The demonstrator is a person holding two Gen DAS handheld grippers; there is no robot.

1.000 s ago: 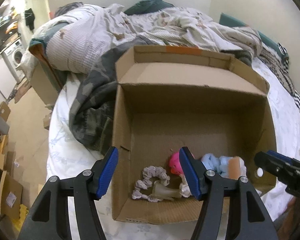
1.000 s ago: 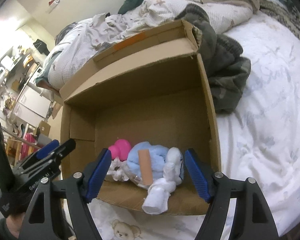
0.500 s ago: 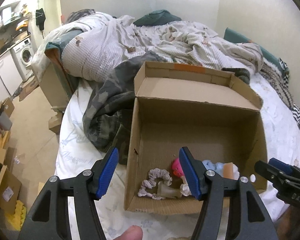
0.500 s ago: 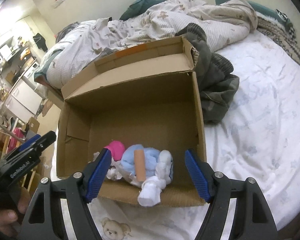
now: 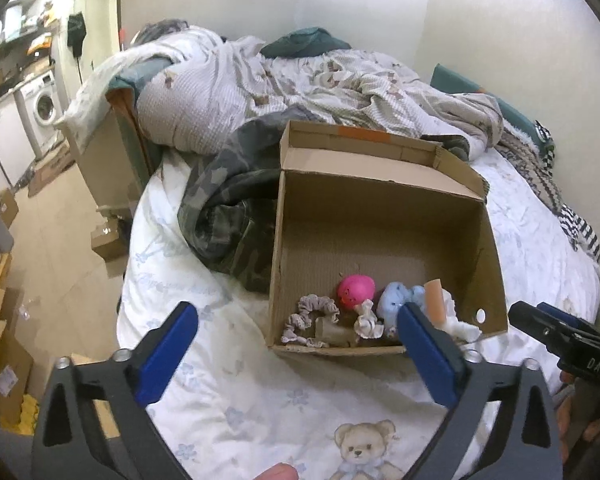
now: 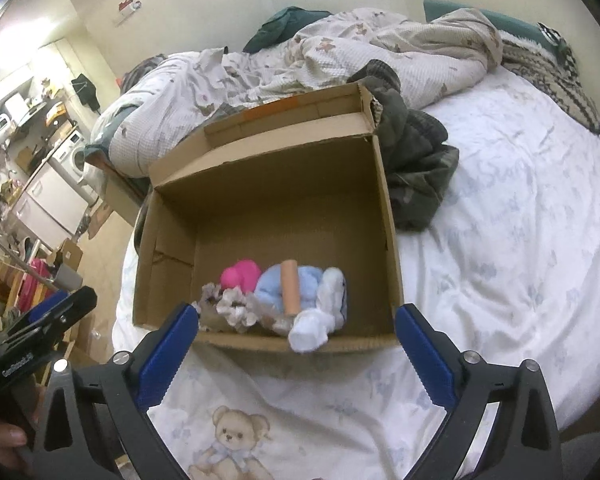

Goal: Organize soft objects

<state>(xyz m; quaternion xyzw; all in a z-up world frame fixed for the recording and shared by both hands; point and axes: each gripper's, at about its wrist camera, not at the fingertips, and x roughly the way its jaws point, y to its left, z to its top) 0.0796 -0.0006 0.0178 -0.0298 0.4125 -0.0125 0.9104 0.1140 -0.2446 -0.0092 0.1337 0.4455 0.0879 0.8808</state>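
An open cardboard box (image 5: 384, 216) (image 6: 268, 200) sits on the bed. Along its near wall lie a pink ball (image 5: 355, 289) (image 6: 241, 274), a light blue plush (image 5: 396, 299) (image 6: 278, 286) with a tan cylinder (image 6: 289, 287) on it, a grey scrunchie (image 5: 310, 314), a small frilly white piece (image 5: 366, 322) and a white sock (image 6: 314, 326) draped over the near rim. My left gripper (image 5: 296, 354) is open and empty, held back from the box above the sheet. My right gripper (image 6: 296, 354) is open and empty too, likewise short of the box.
A camouflage jacket (image 5: 228, 208) (image 6: 416, 160) lies against the box's side. Crumpled bedding (image 5: 300, 80) is piled behind it. The white sheet has a teddy bear print (image 6: 232, 436). The bed's left edge drops to a floor with boxes (image 5: 4, 364) and a washing machine (image 5: 44, 104).
Both grippers have pulled back and up from the box, which now looks smaller and farther. Both stay open and empty. The objects in the box have not moved.
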